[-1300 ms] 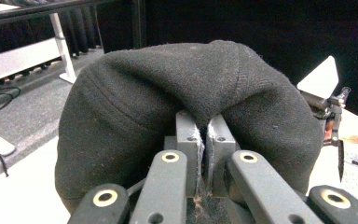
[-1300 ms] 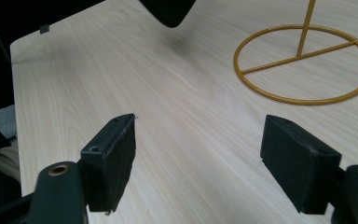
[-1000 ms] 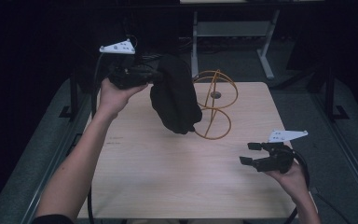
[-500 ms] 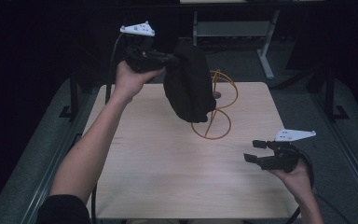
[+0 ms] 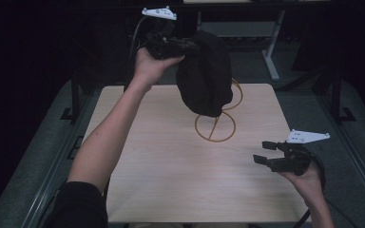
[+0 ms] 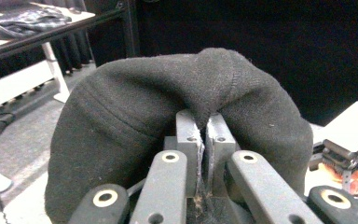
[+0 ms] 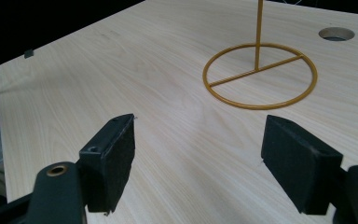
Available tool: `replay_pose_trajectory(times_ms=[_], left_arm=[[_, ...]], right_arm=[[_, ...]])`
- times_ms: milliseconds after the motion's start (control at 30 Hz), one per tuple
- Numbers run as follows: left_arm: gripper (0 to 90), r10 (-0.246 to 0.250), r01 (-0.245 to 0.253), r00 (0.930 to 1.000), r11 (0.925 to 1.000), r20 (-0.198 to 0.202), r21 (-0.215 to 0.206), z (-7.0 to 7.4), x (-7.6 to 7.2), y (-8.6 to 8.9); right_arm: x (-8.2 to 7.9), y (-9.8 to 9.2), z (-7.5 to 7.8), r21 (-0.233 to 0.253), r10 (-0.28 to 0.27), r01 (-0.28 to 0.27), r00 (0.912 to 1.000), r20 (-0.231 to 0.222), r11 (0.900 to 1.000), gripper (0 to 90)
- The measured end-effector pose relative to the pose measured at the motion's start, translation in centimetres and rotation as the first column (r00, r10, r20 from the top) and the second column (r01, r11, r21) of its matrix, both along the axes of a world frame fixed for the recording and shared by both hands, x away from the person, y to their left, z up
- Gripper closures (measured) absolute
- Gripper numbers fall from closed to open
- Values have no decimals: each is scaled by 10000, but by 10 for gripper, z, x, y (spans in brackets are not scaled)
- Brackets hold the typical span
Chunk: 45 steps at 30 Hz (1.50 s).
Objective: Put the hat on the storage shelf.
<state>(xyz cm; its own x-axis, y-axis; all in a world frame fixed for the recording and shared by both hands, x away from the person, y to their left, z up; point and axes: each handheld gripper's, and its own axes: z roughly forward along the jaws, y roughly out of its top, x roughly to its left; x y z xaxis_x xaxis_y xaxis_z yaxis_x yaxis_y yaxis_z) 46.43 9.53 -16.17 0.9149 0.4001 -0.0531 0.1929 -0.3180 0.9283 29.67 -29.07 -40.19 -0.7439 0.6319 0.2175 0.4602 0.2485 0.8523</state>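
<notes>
High view: my left gripper (image 5: 190, 47) pinches the black beanie (image 5: 205, 76) by its rim, hanging above the gold wire stand (image 5: 216, 124). My right gripper (image 5: 265, 153), jaws spread, waits low beside the table (image 5: 161, 161). I'd lower the opening squarely over the stand's top (slowly, avoiding snags).

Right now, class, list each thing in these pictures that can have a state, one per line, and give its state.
Left gripper: shut on the black hat, raised above the table's far edge.
Black hat: hanging limp from the left gripper, clear of the table.
Gold wire stand: upright on the table, bare.
Right gripper: open, holding nothing, low over the table.
Table: bears the stand.
</notes>
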Motion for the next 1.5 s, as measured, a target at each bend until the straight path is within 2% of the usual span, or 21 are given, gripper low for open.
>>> replay_pose_trajectory(times_ms=[167, 267, 533, 600, 800, 833, 900, 933, 1033, 1167, 1300, 1500], left_arm=[[868, 135, -140, 9996, 9997, -229, -216, -6, 8, -14], [868, 146, -151, 9990, 9998, -423, -114, -9, 13, -24], [867, 275, -268, 9987, 9995, -435, 168, -18, 22, -49], [866, 278, -266, 9979, 9994, -579, 218, -23, 25, -55], [865, 354, -306, 9965, 9975, -763, 635, -33, 30, -70], [865, 371, -298, 9960, 9956, -818, 891, -38, 32, -76], [864, 405, -324, 9954, 9952, -869, 927, -40, 33, -79], [864, 422, -317, 9950, 9930, -905, 1140, -43, 36, -83], [856, 509, -374, 9934, 9910, -1028, 1287, -50, 41, -89], [736, 675, -440, 9882, 9850, -1373, 1670, -59, 47, -95], [634, 849, -600, 9898, 9766, -1141, 2067, -62, 45, -100], [618, 866, -644, 9911, 9766, -1011, 2050, -58, 43, -96]], right_arm=[[0, -2, 0, 26, -71, 71, 10000, -37, 10000, 256], [0, -3, 0, 72, -77, 77, 10000, -44, 9999, 256], [-1, -8, 0, 125, -88, 89, 9999, -73, 9999, 256], [0, -10, -1, 139, -113, 115, 9998, -145, 9998, 256], [0, -11, -3, 98, -94, 96, 9998, -159, 9999, 256], [0, -10, -4, 90, -70, 72, 9998, -193, 9999, 256], [1, -9, -4, 65, -47, 49, 9997, -243, 10000, 255], [1, -9, -5, 40, -14, 15, 9997, -245, 10000, 254], [1, -7, -7, -25, 29, -30, 9995, -299, 10000, 254], [1, -5, -11, -33, 40, -42, 9989, -477, 10000, 254], [1, -3, -11, -153, 109, -118, 9982, -592, 9998, 250], [1, -2, -11, -218, 58, -71, 9982, -590, 9997, 249]])
